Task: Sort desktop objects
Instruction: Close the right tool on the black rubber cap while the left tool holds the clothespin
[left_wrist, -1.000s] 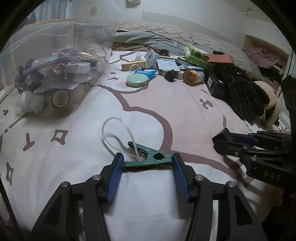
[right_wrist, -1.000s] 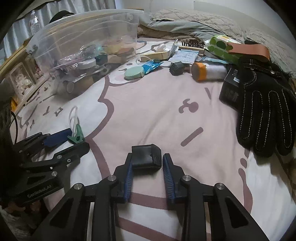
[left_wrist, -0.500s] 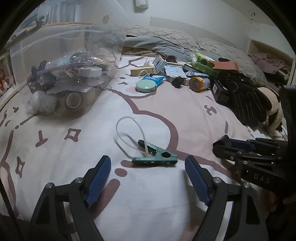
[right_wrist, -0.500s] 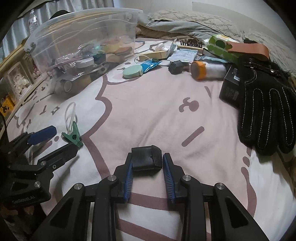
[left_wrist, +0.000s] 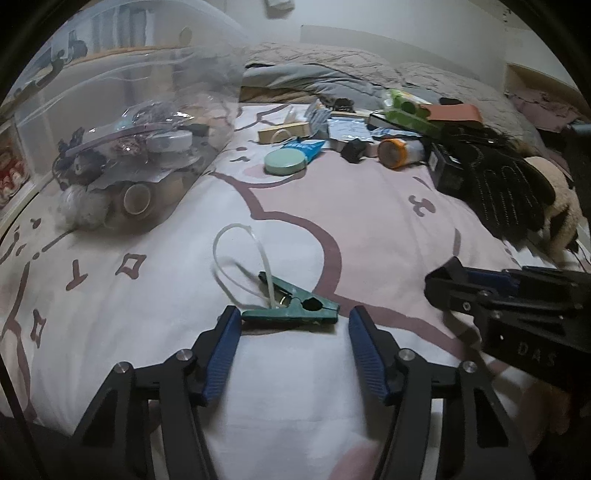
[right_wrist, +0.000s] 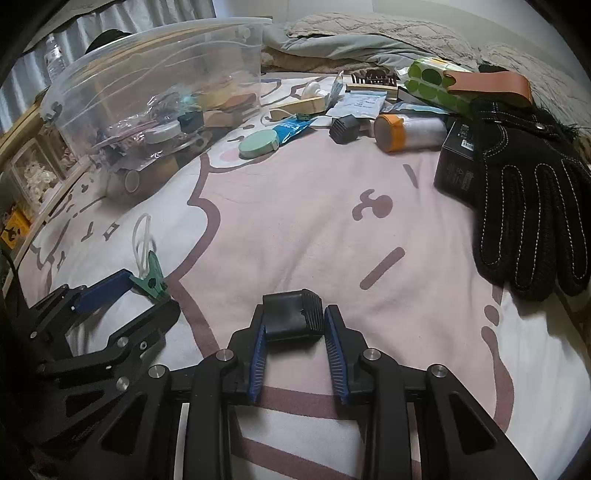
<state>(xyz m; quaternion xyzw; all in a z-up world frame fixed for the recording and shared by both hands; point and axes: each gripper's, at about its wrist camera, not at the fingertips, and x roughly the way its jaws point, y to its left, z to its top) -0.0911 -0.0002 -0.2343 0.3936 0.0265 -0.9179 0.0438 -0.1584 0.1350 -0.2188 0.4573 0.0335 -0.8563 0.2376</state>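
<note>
From the left wrist, the left gripper (left_wrist: 293, 321) sits low over the bed (left_wrist: 303, 387), whose cover is white cotton printed with dusty-pink cartoon shapes. Its blue ribbed fingers (left_wrist: 223, 347) have just been closing in around a green plastic clothes peg (left_wrist: 295, 308) lying flat on the cover; the left finger touches the peg's tail, the right finger stands just clear of its nose, so nothing is clamped. A loop of translucent white cable tie (left_wrist: 240, 258) runs through the peg's spring and arches away from the camera. Behind it to the left stands a clear plastic storage box (left_wrist: 122, 122) holding tape rolls and small clutter. Farther back lie a round mint-green tin (left_wrist: 285, 163), an orange-capped frosted bottle (left_wrist: 400, 152) and a black knitted glove with pale stitching (left_wrist: 509, 188). The right gripper (left_wrist: 454, 280) juts in from the right edge.

From the right wrist, the right gripper (right_wrist: 293, 321) is nearly closed, its blue fingers (right_wrist: 334, 354) pinching a small black ribbed rubber cap (right_wrist: 293, 314) just above the bed cover. At lower left the left gripper's black arms frame the green peg with its white loop. The glove lies to the right, partly over a matt black cardboard box (right_wrist: 456, 162), and a tan leather strap (right_wrist: 487, 85) rests on a green spotted packet (right_wrist: 432, 85).
</note>
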